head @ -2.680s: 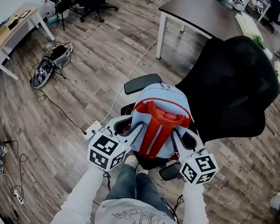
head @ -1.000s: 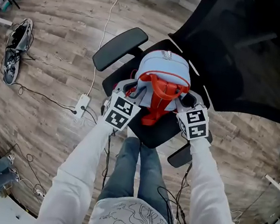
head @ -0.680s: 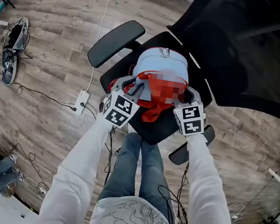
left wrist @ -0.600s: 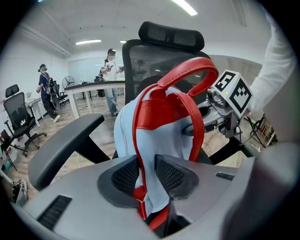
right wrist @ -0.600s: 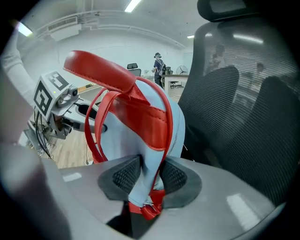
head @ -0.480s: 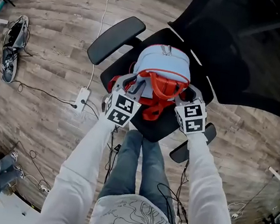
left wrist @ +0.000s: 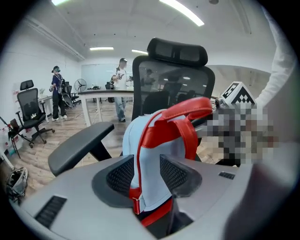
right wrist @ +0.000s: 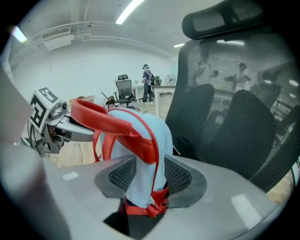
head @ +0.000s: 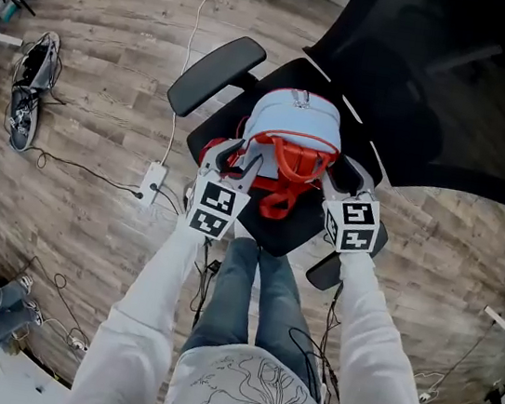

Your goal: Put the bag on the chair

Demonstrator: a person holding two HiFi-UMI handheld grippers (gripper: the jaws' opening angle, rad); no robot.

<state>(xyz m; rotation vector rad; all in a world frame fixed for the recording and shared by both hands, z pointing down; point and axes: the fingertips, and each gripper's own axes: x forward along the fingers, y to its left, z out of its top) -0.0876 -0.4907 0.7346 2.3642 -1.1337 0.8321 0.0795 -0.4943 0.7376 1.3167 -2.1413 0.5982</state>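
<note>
A light-blue bag (head: 294, 123) with red straps stands upright on the seat (head: 300, 232) of a black office chair, against its backrest (head: 438, 92). My left gripper (head: 231, 157) is at the bag's left side and my right gripper (head: 346, 175) at its right side. In the left gripper view the bag's (left wrist: 150, 140) blue edge with its red trim lies between the jaws of the left gripper (left wrist: 146, 171). In the right gripper view the bag (right wrist: 131, 115) likewise sits between the jaws of the right gripper (right wrist: 150, 176). Both pairs of jaws are opening and stand wide around the fabric.
The chair's left armrest (head: 217, 76) juts out beside the left gripper, and the right armrest (head: 325, 271) is under my right forearm. A power strip (head: 152, 181) with cables and a pair of shoes (head: 30, 88) lie on the wooden floor. People stand by a far desk (left wrist: 122, 89).
The bag has come down from in front of the chair onto its seat. Over the last half second both grippers have drawn back slightly toward me.
</note>
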